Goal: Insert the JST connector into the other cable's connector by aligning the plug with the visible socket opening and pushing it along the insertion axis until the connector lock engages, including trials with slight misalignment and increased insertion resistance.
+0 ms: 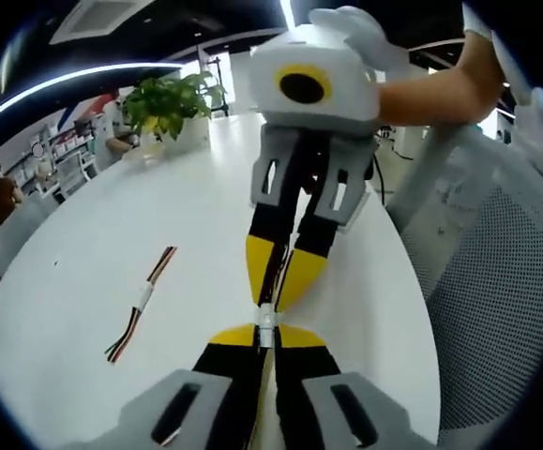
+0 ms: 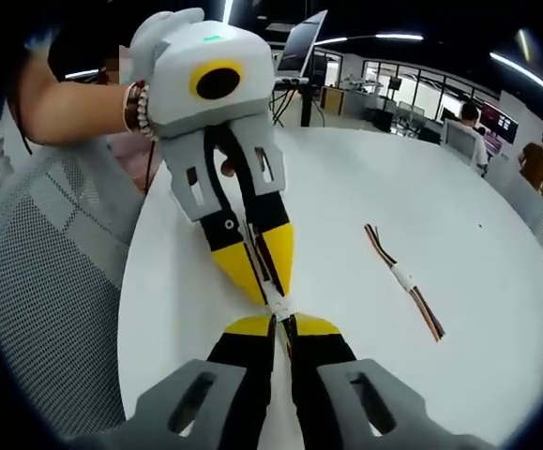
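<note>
Two small white JST connector halves [image 1: 266, 319] meet tip to tip between the two grippers, just above the white table. My left gripper [image 1: 263, 336] rises from the bottom of the left gripper view, jaws shut on one half with its wires running back between them. Opposite it, my right gripper [image 1: 277, 287] comes down from above, shut on the other half. In the right gripper view, the right gripper [image 2: 282, 326] is at the bottom, the left gripper [image 2: 265, 279] faces it, and the white connector joint [image 2: 281, 306] sits between them. Whether the halves are fully seated is hidden.
A spare cable [image 1: 142, 302] with coloured wires and a white middle joint lies loose on the round white table [image 1: 83, 244]; the same spare cable [image 2: 404, 279] shows in the right gripper view. A grey mesh chair [image 1: 496, 272] stands by the table edge. A potted plant [image 1: 168, 103] stands at the far side.
</note>
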{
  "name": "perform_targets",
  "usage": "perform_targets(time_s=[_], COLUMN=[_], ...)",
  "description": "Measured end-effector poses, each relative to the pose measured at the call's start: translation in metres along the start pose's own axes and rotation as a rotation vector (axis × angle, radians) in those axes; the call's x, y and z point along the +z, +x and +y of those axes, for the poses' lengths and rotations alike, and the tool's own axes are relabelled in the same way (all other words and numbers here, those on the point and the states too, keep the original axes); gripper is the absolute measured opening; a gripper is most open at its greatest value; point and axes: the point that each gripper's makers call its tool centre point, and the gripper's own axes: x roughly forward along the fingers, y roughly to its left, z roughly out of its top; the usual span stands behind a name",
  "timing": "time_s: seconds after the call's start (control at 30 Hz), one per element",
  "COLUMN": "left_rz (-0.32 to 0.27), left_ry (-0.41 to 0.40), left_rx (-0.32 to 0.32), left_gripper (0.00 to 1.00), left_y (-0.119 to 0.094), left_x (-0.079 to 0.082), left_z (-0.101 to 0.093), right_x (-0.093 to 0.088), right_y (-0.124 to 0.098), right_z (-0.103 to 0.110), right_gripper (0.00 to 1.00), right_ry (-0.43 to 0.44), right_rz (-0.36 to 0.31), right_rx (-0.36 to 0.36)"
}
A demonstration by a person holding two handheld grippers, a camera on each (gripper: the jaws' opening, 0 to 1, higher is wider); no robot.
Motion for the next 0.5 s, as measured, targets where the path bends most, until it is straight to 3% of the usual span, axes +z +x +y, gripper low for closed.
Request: perform_targets(time_s=[0.3, 0.5], left_rz=[0.009, 0.014], left_ry=[0.002, 0.034], left_rx=[-0.006, 0.04], left_gripper=[0.0, 0.0], left_y=[0.0012, 0.0041], left_x=[-0.0019, -0.0013], left_z=[-0.0024, 0.0053], right_x=[-0.0025, -0.0011], right_y=[0.0021, 0.0028], right_z=[0.0017, -0.0063], right_gripper=[0.03, 0.03], right_ry=[-0.004, -0.045], right_rz=[0.006, 0.011], right_rx=[0.008, -0.035])
